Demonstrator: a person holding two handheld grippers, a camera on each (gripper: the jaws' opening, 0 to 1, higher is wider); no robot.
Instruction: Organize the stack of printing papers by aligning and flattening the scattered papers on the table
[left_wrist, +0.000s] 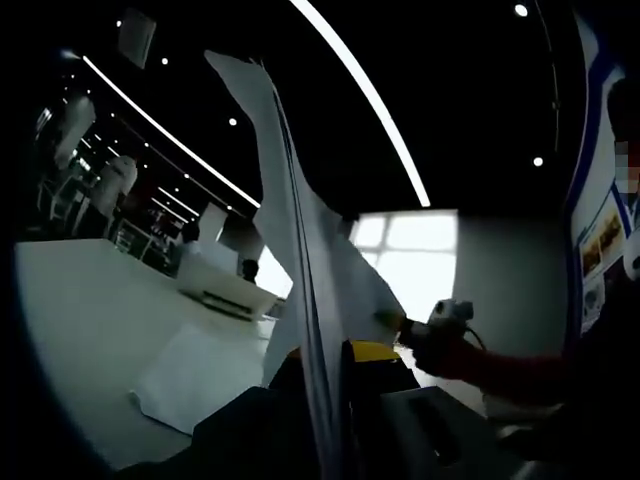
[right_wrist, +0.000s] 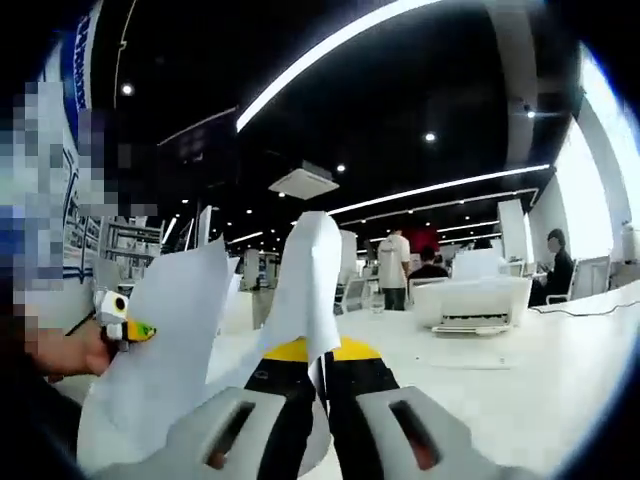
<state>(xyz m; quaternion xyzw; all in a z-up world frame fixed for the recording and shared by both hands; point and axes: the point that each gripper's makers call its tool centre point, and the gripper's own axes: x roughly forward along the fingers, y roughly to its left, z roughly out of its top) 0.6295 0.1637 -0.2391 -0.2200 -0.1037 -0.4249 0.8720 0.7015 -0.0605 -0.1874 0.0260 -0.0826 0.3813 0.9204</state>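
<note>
- Above the desk (left_wrist: 90, 320), my left tool (left_wrist: 335, 420) and right tool (right_wrist: 320, 400) both clench the papers (left_wrist: 300, 260) upright.
- Thin, limp sheets; I judge gripping near the lower edge steadier.
- More paper (left_wrist: 195, 375) lies on the desk.

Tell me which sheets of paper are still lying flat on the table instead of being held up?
The sheets lying on the white table, left of the left gripper. The other papers stand upright, pinched in its jaws.
</note>
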